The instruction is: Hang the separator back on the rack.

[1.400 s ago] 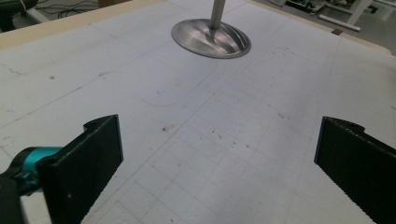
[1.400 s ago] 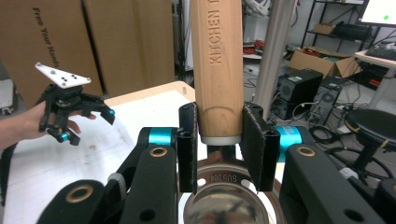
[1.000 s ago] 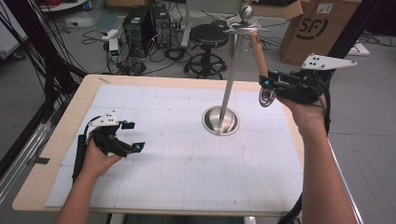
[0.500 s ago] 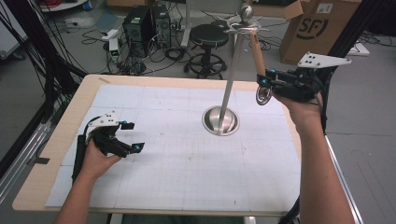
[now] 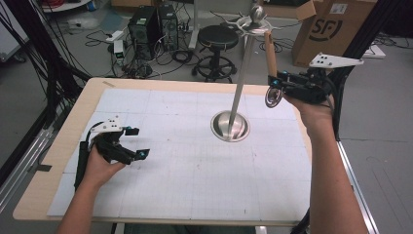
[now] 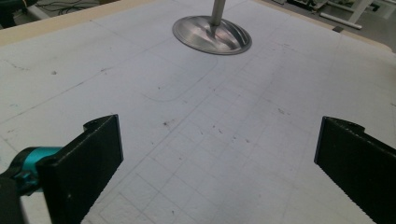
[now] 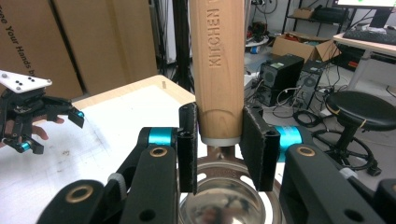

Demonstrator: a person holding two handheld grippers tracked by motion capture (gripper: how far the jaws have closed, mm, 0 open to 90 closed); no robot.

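Right claw [image 5: 275, 87] pinching wooden handle of strainer [image 5: 271, 58], holding it upright near hook rack [image 5: 243, 73], well above table [image 5: 160, 195]. Handle's long axis running vertical, top end reaching rack arm; metal bowl hanging below claw. Left claw [image 5: 136, 142] resting on table, spread wide, gripping nothing, well apart from rack.

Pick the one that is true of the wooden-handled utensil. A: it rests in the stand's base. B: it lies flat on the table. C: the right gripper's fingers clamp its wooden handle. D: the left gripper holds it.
C: the right gripper has its fingers pressed on both sides of the wooden handle, held up off the table.
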